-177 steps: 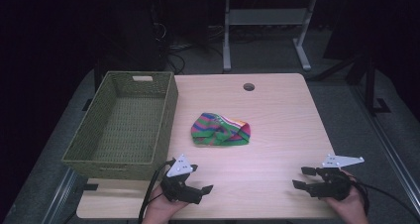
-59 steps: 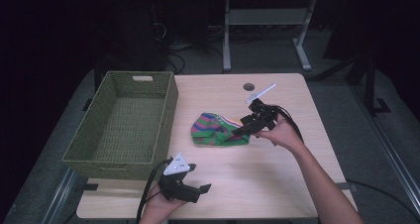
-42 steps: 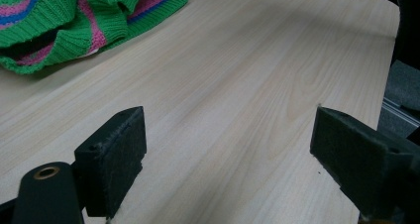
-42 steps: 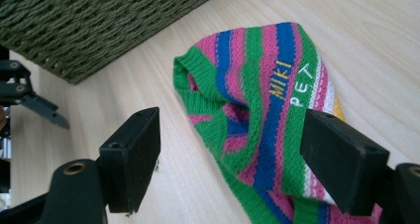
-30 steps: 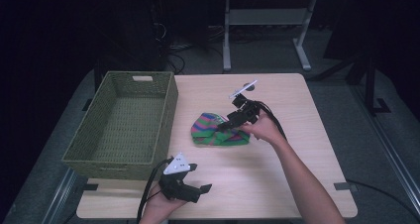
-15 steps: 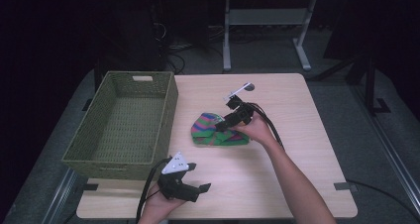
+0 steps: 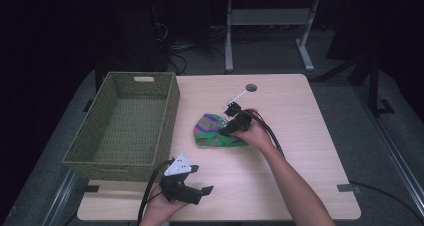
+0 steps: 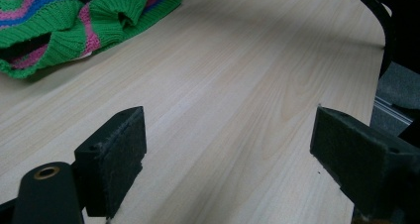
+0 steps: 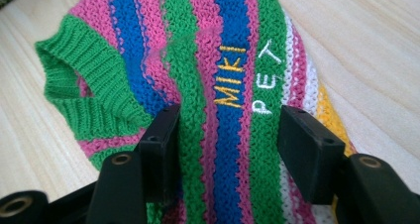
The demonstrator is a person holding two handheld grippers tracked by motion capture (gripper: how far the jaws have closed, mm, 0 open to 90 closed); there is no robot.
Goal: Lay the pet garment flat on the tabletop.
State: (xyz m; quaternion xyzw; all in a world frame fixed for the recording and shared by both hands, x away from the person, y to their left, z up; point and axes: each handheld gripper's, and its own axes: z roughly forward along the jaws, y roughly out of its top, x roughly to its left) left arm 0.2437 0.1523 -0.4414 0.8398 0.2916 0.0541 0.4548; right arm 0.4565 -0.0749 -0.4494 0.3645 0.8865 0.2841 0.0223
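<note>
Since the first picture, the right gripper (image 7: pixel 231 127) has left the near right corner of the light wooden table (image 7: pixel 300 111) and now sits down on the small striped knitted sweater (image 7: pixel 212 132) of green, pink and blue wool. That sweater lies near the middle of the table, just beside the right wall of the green woven basket (image 7: pixel 125 128), and it has not gone anywhere.

Its jaws have just been closing. In the right gripper view the sweater (image 9: pixel 218 100) is between them, with a band of green, pink and blue stripes bunched up in the gap. The jaws are part way closed and press down into the wool, but the pads do not squeeze it tight yet, so I would say it is not grabbed.

The stripes run straight away from the right gripper (image 9: pixel 225 149), so the jaws sit across them. The sweater is right under this gripper. It looks like more closing is needed before a lift.

The left gripper (image 7: pixel 192 188) rests at the near edge of the table, well apart from the sweater. In the left gripper view its jaws stand wide with bare wood between them, and the sweater (image 8: pixel 74 21) is far off at the top left. So the right hand is much nearer.
</note>
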